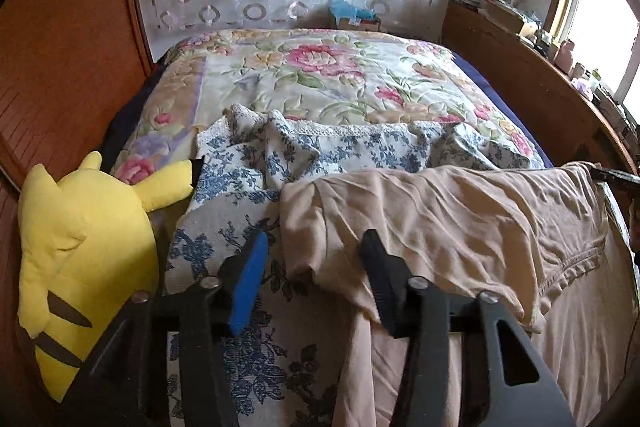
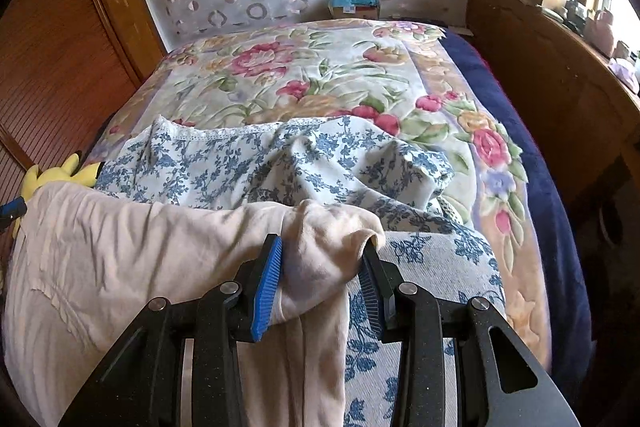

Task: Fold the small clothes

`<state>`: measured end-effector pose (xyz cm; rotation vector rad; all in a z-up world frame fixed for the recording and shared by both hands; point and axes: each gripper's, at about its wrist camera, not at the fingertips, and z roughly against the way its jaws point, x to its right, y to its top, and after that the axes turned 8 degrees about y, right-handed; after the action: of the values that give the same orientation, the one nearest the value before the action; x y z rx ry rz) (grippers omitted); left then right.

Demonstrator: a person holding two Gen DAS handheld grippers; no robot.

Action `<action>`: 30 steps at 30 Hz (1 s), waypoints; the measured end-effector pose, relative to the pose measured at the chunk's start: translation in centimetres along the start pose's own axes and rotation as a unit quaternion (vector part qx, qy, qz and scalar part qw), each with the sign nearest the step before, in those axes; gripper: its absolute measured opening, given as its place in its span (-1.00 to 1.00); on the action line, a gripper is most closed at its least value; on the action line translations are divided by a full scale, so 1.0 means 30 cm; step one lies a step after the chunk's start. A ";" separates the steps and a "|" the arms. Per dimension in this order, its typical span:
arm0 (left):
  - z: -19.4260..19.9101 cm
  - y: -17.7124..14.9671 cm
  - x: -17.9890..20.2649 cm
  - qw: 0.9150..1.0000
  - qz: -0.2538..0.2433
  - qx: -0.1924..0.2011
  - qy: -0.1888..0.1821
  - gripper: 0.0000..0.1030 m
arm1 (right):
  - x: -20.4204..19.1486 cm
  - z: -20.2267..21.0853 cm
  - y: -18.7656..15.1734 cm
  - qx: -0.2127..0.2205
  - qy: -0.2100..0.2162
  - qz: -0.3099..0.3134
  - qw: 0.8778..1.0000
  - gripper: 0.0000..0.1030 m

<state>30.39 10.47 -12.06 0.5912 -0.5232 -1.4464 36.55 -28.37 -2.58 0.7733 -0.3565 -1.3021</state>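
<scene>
A beige garment (image 1: 460, 219) (image 2: 120, 247) lies spread across a blue-flowered cushion cover (image 1: 224, 227) (image 2: 440, 267) at the near end of the bed. My left gripper (image 1: 316, 237) has the garment's left corner between its jaws. The black finger (image 1: 380, 275) touches the cloth, and the blue pad (image 1: 250, 279) stands a sliver away from it. My right gripper (image 2: 322, 243) is shut on the bunched right corner, and its tip shows in the left wrist view (image 1: 616, 179). A white garment with blue flowers (image 1: 320, 151) (image 2: 280, 163) lies crumpled just beyond.
A flowered blanket (image 1: 320, 75) (image 2: 300, 67) covers the bed. A yellow plush toy (image 1: 80, 247) (image 2: 60, 175) lies at the left edge against a wooden wardrobe (image 1: 60, 67). A cluttered wooden ledge (image 1: 520, 67) runs along the right, and a box (image 1: 354, 15) sits at the far end.
</scene>
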 end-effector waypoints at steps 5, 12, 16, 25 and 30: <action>0.006 0.004 0.024 1.000 -0.012 0.004 -0.001 -0.87 | -0.008 -0.006 0.008 0.005 -0.001 0.019 1.000 -0.86; 0.120 0.066 0.024 0.998 -0.012 0.055 0.010 -0.89 | -0.045 0.089 0.018 0.069 0.008 0.047 0.996 -0.94; 0.191 0.094 0.026 0.997 -0.008 0.080 0.005 -0.90 | -0.076 0.155 0.013 0.104 0.011 0.058 0.993 -0.95; 0.459 0.044 0.015 0.988 0.008 0.151 0.000 -0.90 | -0.127 0.402 -0.104 0.179 0.036 0.075 0.980 -0.95; 0.599 -0.055 0.007 0.985 0.009 0.173 -0.004 -0.90 | -0.141 0.567 -0.238 0.197 0.045 0.089 0.975 -0.95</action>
<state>17.39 9.18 0.38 0.8523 -0.7924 -1.3490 19.42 -30.08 5.27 1.1046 -0.6084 -1.0348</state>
